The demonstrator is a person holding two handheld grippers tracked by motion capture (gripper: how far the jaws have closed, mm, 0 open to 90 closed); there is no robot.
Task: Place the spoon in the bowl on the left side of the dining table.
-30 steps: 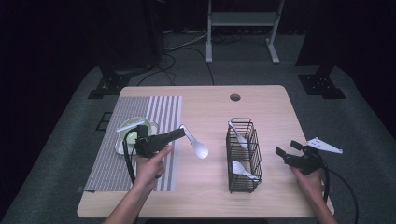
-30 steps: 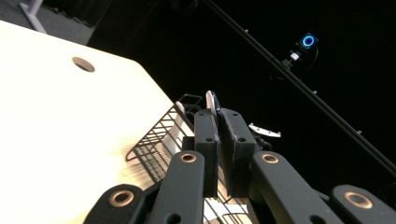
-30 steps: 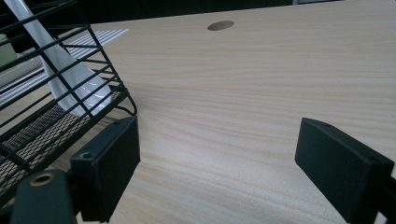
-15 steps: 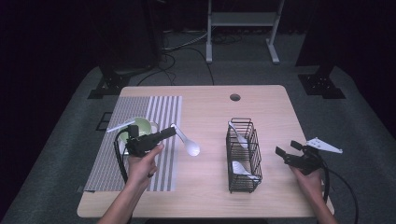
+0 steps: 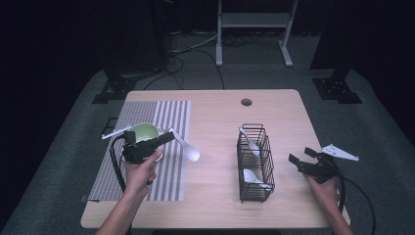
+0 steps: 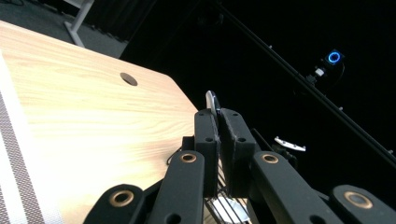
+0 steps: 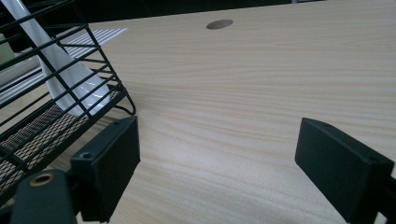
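Wooden table (image 5: 215, 196) with striped mat (image 5: 169, 110), wire basket, green bowl, white spoons.

Mat lies at the table's 9 o'clock; wire basket (image 5: 255, 161) stands right of centre, two white spoons inside. Green bowl (image 5: 144, 130) sits on the mat. Left gripper (image 5: 169, 137), just beside the bowl's 3 o'clock, clamped on a white spoon (image 5: 188, 149) by its handle, bowl end toward 4 o'clock. Right gripper (image 5: 301, 155), at the basket's 3 o'clock, jaws apart, nothing between.

A dark recording studio or lab: black curtains, a camera with a blue ring light (image 6: 333, 57) beyond the jaws, cables on grey carpet (image 5: 195, 73)
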